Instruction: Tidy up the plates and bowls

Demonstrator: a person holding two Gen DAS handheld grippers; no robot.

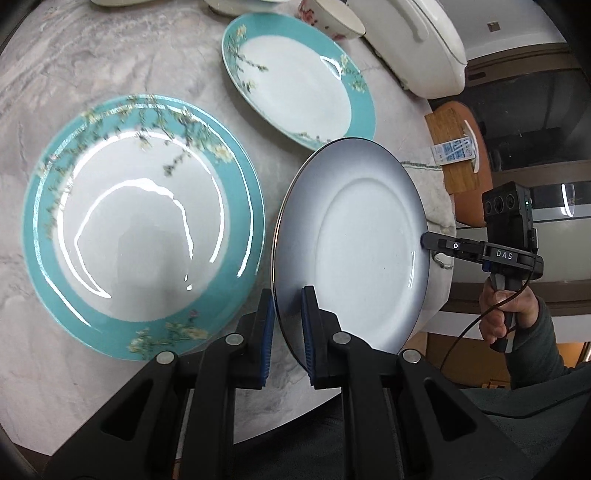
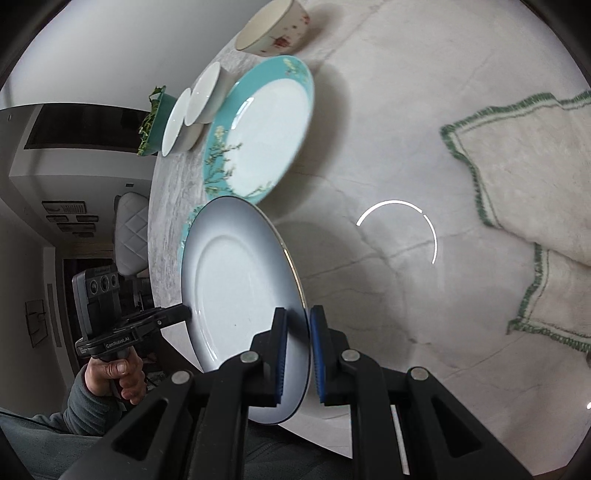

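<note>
A white plate with a grey-shaded rim (image 1: 365, 251) hangs above the marble table (image 1: 110, 66), held at two edges. My left gripper (image 1: 288, 295) is shut on its near rim, and my right gripper (image 1: 424, 242) is shut on its right edge. In the right wrist view the same plate (image 2: 240, 295) sits in my right gripper (image 2: 298, 314), with the left gripper (image 2: 186, 314) pinching its left edge. A stack of teal-rimmed plates (image 1: 144, 229) lies just left of it. A single teal-rimmed plate (image 1: 299, 81) lies farther back.
A floral bowl (image 2: 273, 29), two white bowls (image 2: 207, 92) and a green plant pot (image 2: 155, 118) stand at the table's far side. A white appliance (image 1: 413, 40) sits back right. A green-edged cloth (image 2: 528, 184) lies right. A person's hand (image 1: 506, 314) grips the right tool.
</note>
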